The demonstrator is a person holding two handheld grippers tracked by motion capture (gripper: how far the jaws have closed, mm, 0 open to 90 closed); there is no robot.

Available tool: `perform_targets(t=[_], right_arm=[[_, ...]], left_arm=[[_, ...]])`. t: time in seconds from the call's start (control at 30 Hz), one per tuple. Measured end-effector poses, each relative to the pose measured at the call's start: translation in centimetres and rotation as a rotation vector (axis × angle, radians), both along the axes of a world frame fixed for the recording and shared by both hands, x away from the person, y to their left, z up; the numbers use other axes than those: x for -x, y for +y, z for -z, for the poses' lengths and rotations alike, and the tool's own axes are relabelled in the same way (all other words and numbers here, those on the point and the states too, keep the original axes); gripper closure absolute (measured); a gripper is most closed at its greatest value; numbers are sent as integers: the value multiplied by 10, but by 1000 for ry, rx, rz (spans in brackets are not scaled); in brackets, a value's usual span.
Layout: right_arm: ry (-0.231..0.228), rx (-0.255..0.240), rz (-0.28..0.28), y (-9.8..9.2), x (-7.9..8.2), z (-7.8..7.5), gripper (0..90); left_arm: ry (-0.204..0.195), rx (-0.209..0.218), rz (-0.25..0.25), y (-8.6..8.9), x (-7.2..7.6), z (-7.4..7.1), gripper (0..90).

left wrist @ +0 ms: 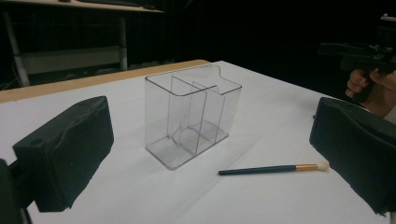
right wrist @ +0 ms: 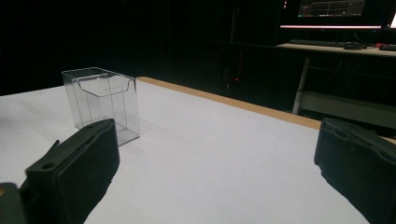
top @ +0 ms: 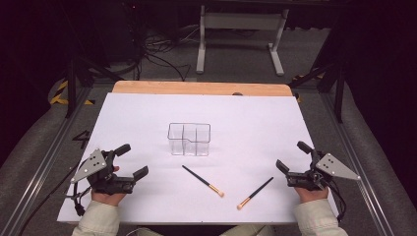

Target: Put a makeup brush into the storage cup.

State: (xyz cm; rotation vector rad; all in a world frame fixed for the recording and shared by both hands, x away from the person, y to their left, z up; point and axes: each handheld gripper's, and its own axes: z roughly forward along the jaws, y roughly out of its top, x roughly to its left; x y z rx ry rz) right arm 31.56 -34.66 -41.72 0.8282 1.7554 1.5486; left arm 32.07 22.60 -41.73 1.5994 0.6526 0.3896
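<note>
Two makeup brushes lie flat on the white sheet, at 6 o'clock from the clear organizer (top: 189,139). The left brush (top: 202,180) has its pale tip pointing to 4 o'clock; the right brush (top: 254,192) has its tip pointing to 8 o'clock. The tips are near each other, not touching. The organizer stands upright mid-table; its dividers are hard to count through the clear walls, maybe three compartments. In my left gripper view one brush (left wrist: 273,168) lies just beside the organizer (left wrist: 192,119). My left gripper (top: 132,160) sits at 8 o'clock from the organizer, jaws spread wide, holding nothing. My right gripper (top: 291,156) sits at 4 o'clock, also wide and bare. In my right gripper view my own jaw covers the organizer's (right wrist: 102,101) lower corner.
</note>
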Motion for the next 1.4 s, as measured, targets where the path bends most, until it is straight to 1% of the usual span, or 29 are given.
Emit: perform_targets(t=[0.03,0.07,0.17,0.37,0.63,0.7,0.73,0.83,0.9,0.97,1.0,1.07,1.23,1.27,1.3,1.4], right_arm=[[0,0,2,-1,1,0,5],[0,0,2,-1,1,0,5],[4,-5,3,-3,2,1,5],[9,-1,5,-5,4,2,5],[11,0,5,-7,6,3,5],[10,1,6,-7,6,3,5],[9,2,8,-7,6,2,5],[7,2,7,-7,6,2,5],[6,-1,5,-7,6,2,5],[5,-2,5,-7,6,2,5],[5,-2,5,-7,6,2,5],[10,-3,6,-8,6,2,5],[7,-3,4,-8,7,2,5],[7,-3,4,-8,7,2,5],[9,-4,7,-9,7,2,5],[10,-7,9,-10,8,3,5]], left_arm=[[3,0,3,-2,-1,-1,5],[-4,-2,11,-4,-2,-3,5],[-5,2,23,-9,-4,-7,5],[-25,-19,53,-22,-9,-13,6],[-32,-33,105,-40,-13,-21,5],[-37,-32,113,-43,-15,-22,5],[-39,-24,128,-49,-16,-24,5],[-36,-20,156,-58,-19,-28,5],[-39,-27,172,-64,-21,-31,5],[-42,-31,190,-68,-23,-34,6],[-42,-31,190,-68,-23,-34,6],[-40,-17,214,-75,-25,-38,6],[-46,-23,248,-84,-27,-45,5],[-46,-23,248,-84,-27,-45,5],[-42,-42,264,-87,-29,-49,5],[-39,-86,281,-90,-31,-57,6]])
